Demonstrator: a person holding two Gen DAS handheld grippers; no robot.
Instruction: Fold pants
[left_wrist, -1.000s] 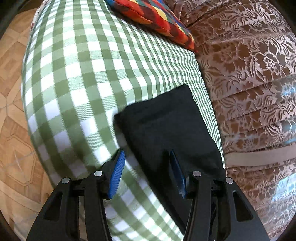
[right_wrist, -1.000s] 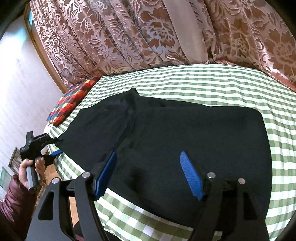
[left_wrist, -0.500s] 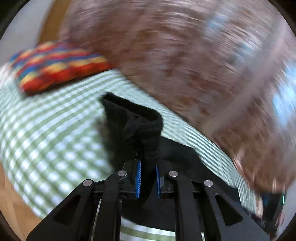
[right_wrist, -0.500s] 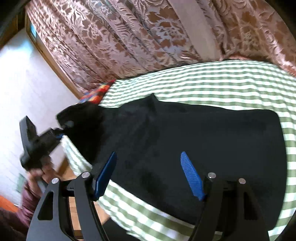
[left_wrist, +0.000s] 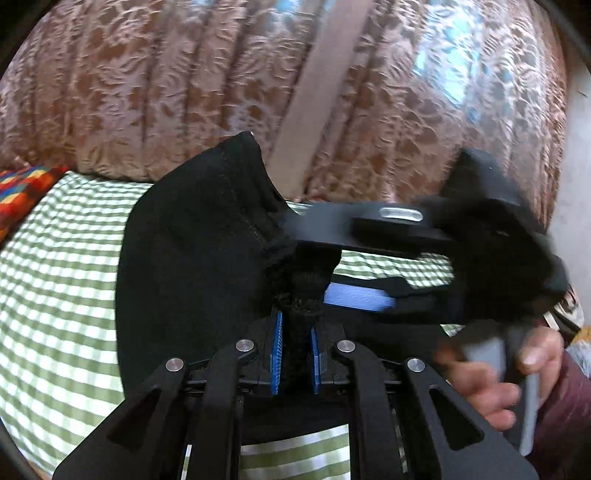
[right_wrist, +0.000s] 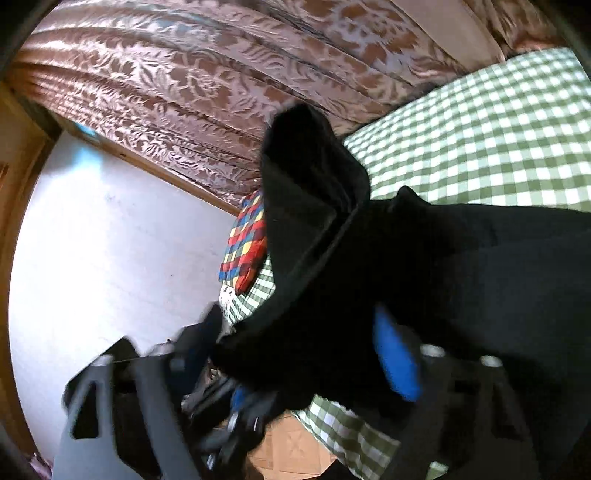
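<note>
- Since the earlier frames: left tool (left_wrist: 295, 347) has clamped one end of the black pants (left_wrist: 192, 258) and carried it up off the bed (left_wrist: 55, 295), across toward the right tool (right_wrist: 317, 373); the leg that lay flat now hangs raised in a fold.
- Pants, location: one end lifted and bunched between the two tools, hem standing up against the curtain (left_wrist: 147, 92); the rest lies on the green-checked bed, seen in the right wrist view spreading to the right.
- Left tool, state: clenched on a thick wad of pants fabric, blue pads pressed to both sides.
- Right tool, state: jaws have just been closing, with pants fabric draped between them; one blue pad shows clear of the cloth, the other is blurred, so no grip is evident yet.
- Person's hand (left_wrist: 491, 376): holds the right tool's handle, lower right of the left wrist view.
- Background: patterned cushion (right_wrist: 245, 243) at the far bed end; wood floor beneath the bed edge.
- Risk, judged: the right tool may close on only one layer, or on a stray wrinkle, leaving the fold crooked.
- Risk, judged: the bunched left grip may drag the lower layer along, pulling the pants toward the bed edge.
</note>
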